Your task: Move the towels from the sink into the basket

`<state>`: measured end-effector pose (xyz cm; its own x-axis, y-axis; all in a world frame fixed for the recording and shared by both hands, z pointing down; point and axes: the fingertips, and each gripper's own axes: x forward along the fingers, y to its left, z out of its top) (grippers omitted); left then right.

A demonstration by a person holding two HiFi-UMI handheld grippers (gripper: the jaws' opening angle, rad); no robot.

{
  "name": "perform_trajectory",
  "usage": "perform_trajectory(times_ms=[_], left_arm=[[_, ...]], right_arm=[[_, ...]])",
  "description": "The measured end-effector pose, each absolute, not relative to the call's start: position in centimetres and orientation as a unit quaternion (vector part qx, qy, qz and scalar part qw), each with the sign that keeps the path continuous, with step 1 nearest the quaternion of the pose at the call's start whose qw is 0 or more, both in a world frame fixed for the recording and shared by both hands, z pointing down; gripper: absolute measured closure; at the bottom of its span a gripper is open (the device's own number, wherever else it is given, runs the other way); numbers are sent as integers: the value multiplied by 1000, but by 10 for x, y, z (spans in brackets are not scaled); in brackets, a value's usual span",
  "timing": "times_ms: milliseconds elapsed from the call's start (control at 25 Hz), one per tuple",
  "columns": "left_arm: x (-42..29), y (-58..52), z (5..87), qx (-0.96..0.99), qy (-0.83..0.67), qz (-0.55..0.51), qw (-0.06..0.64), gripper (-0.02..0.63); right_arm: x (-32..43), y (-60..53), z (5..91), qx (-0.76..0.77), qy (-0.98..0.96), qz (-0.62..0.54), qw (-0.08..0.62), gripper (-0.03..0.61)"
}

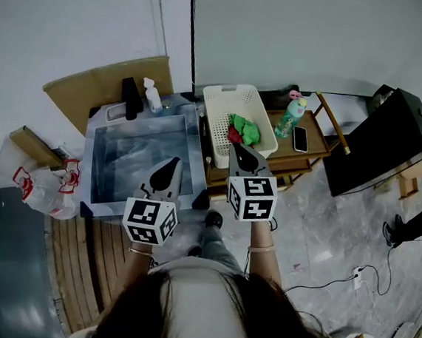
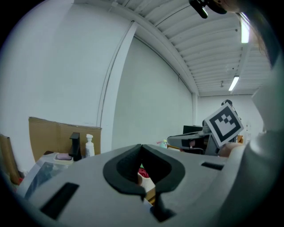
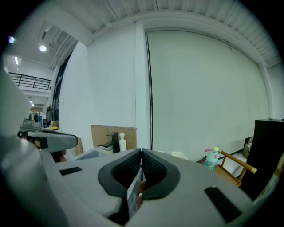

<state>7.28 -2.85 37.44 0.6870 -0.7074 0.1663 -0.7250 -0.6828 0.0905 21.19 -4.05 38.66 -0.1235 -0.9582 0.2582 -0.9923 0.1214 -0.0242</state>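
Note:
The steel sink (image 1: 102,143) stands at the left, and its basin shows only a bare, reflecting bottom. To its right a white slotted basket (image 1: 225,103) holds a green towel (image 1: 246,129) and a red towel (image 1: 233,135). My left gripper (image 1: 173,164) hovers over the sink's near right part, jaws shut and empty. My right gripper (image 1: 236,148) hangs just in front of the basket, also shut with nothing in it. In the left gripper view the jaws (image 2: 141,147) meet, and the towels (image 2: 142,170) peek through below them. In the right gripper view the jaws (image 3: 141,151) are closed together.
A black faucet (image 1: 132,97) and a soap bottle (image 1: 152,96) stand at the sink's back. A green bottle (image 1: 291,116) and a phone (image 1: 301,138) lie on the wooden side table (image 1: 321,142). A black cabinet (image 1: 381,140) stands to the right, a plastic bag (image 1: 42,185) to the left, and a cable (image 1: 357,275) runs over the floor.

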Motion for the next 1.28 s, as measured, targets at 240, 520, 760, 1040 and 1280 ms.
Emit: perform_trajectory(times_ms=[240,520,760,1040,1280], left_arm=[[51,-18,361,915,-396,48,57,606],[31,-5,350,915,-397,38,49,606],[21,7,348,916,-397,30,51,606],[14,27,345,919,-390,22,51,606],[11,39,344,922,-383,16,55,606]], right_arm=[[191,-23,373,659,-743,67,90,552],[171,-5,358,658,-747,57,79,552],[160,12,354,658,-746,46,90,552],[148,38,350,660,-745,40,92,552],[144,56,345,665,-741,36,88,554]])
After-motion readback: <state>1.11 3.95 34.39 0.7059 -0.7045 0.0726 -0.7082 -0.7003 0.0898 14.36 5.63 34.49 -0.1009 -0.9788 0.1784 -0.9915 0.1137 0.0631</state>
